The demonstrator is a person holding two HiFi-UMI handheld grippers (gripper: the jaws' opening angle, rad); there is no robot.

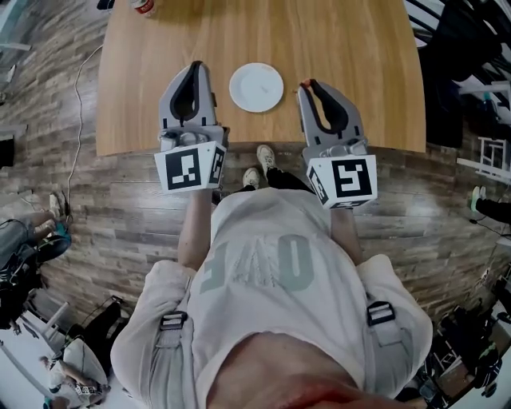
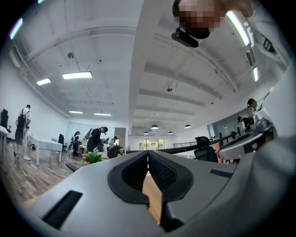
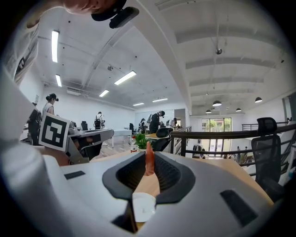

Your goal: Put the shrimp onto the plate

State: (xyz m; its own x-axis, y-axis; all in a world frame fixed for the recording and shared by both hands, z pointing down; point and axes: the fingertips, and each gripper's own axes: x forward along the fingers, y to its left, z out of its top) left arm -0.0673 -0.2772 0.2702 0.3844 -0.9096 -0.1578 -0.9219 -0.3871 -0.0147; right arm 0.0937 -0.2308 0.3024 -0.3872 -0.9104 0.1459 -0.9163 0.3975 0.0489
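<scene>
A round white plate (image 1: 256,87) lies on the wooden table (image 1: 144,56), between my two grippers and a little ahead of them. My right gripper (image 1: 308,84) is just right of the plate, shut on an orange shrimp (image 3: 149,159) that stands upright between its tips. A red bit of the shrimp (image 1: 303,84) shows at those tips from above. Through the right gripper's (image 3: 149,162) jaws I see the plate (image 3: 143,207) low and near. My left gripper (image 1: 196,65) is left of the plate. Its (image 2: 148,155) jaws meet at the tips with nothing between them.
The table's near edge runs under both grippers, with the person's feet (image 1: 259,164) below it. A red and white item (image 1: 144,6) sits at the table's far edge. A potted plant (image 2: 92,158) stands far off, with office desks, chairs and people beyond.
</scene>
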